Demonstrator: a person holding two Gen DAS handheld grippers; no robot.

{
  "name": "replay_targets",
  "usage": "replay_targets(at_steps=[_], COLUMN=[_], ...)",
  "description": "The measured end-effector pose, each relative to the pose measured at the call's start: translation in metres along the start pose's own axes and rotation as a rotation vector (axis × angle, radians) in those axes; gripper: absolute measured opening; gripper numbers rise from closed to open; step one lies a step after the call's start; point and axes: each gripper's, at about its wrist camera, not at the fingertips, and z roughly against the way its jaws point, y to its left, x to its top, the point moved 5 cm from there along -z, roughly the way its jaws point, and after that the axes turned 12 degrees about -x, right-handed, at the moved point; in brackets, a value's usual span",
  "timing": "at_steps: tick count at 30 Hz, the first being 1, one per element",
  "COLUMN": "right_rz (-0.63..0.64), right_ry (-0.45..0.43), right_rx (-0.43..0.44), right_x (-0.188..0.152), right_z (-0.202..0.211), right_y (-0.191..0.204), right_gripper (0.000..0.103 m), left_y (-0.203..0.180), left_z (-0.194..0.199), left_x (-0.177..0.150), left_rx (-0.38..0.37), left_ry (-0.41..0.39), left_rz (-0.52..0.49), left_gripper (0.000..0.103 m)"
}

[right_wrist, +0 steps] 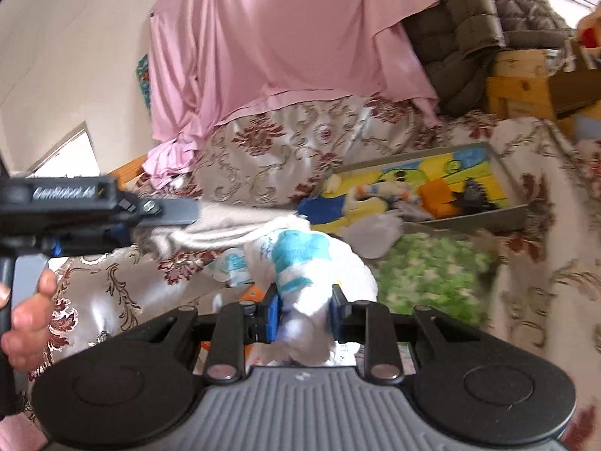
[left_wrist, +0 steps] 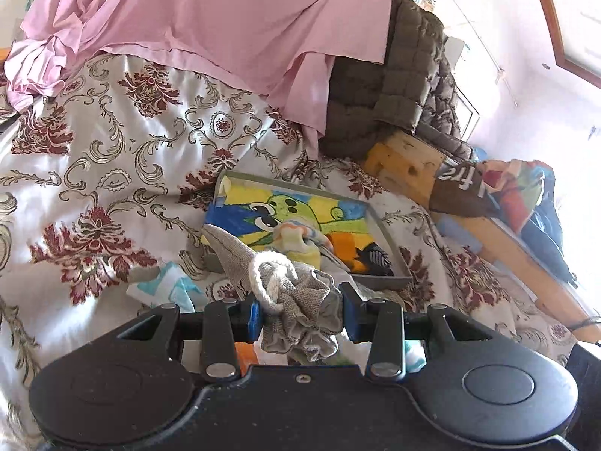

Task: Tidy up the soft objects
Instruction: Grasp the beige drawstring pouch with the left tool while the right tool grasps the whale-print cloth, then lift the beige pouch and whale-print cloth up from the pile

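Between the left gripper's (left_wrist: 300, 314) fingers a grey knitted sock (left_wrist: 278, 282) is clamped; ahead lies a painted tray (left_wrist: 390, 240) on the floral bedspread (left_wrist: 112, 173). Across, the right gripper (right_wrist: 305, 314) pinches a white-and-blue sock (right_wrist: 300, 263), green cloth (right_wrist: 432, 274) right of it, pink sheet (right_wrist: 285, 37) beyond.

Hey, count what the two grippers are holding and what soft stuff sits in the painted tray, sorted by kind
Grey pouch, held by the left gripper: 1, grey drawstring pouch
White socks with blue print, held by the right gripper: 1, white and blue sock
Striped soft items in the painted tray: 1, striped sock
Total: 3
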Motion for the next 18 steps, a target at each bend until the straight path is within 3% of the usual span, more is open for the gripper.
replay_targets(at_steps=[8, 18], right_rz=[-0.070, -0.027], right_ry=[0.053, 0.138], right_rx=[-0.047, -0.110], right_x=[-0.003, -0.019], right_z=[0.004, -0.014], right_y=[-0.021, -0.019], right_gripper=[0.030, 0.033], left_y=[-0.006, 0.014], left_z=[0.013, -0.003], left_x=[-0.034, -0.056], left_rx=[0.003, 0.150], left_ry=[0.061, 0.162], left_rz=[0.135, 0.086], left_gripper=[0.042, 0.043])
